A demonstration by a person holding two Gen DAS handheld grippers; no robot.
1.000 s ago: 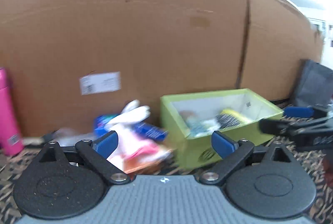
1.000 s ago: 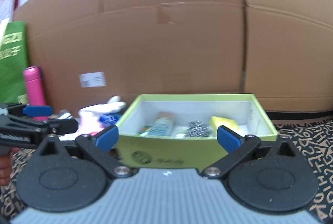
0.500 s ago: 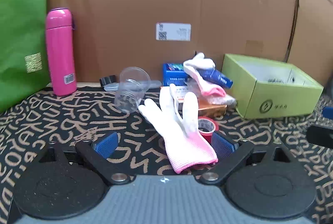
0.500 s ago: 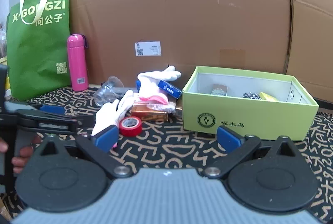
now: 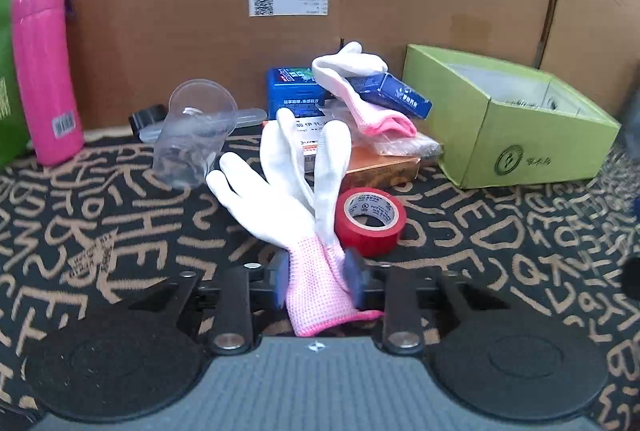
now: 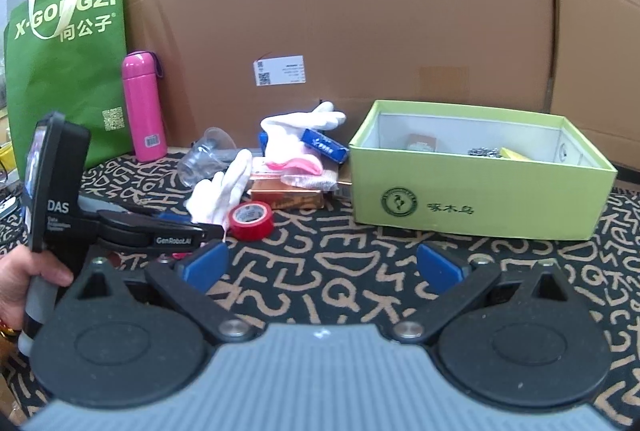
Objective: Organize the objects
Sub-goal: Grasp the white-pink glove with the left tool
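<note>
The pink cuff of the white glove (image 5: 320,283) was found between the closing jaws of the left gripper (image 5: 319,281), its long axis running straight ahead over the patterned cloth (image 5: 120,231), green box (image 6: 480,203) ahead-right; right gripper (image 6: 322,265) spread, empty, farther off.

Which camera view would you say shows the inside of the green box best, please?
The right wrist view: it looks over the front wall of the green box, so the white interior and a few items inside show. The left wrist view catches the green box at the right edge from one corner, and its contents are barely visible.
</note>
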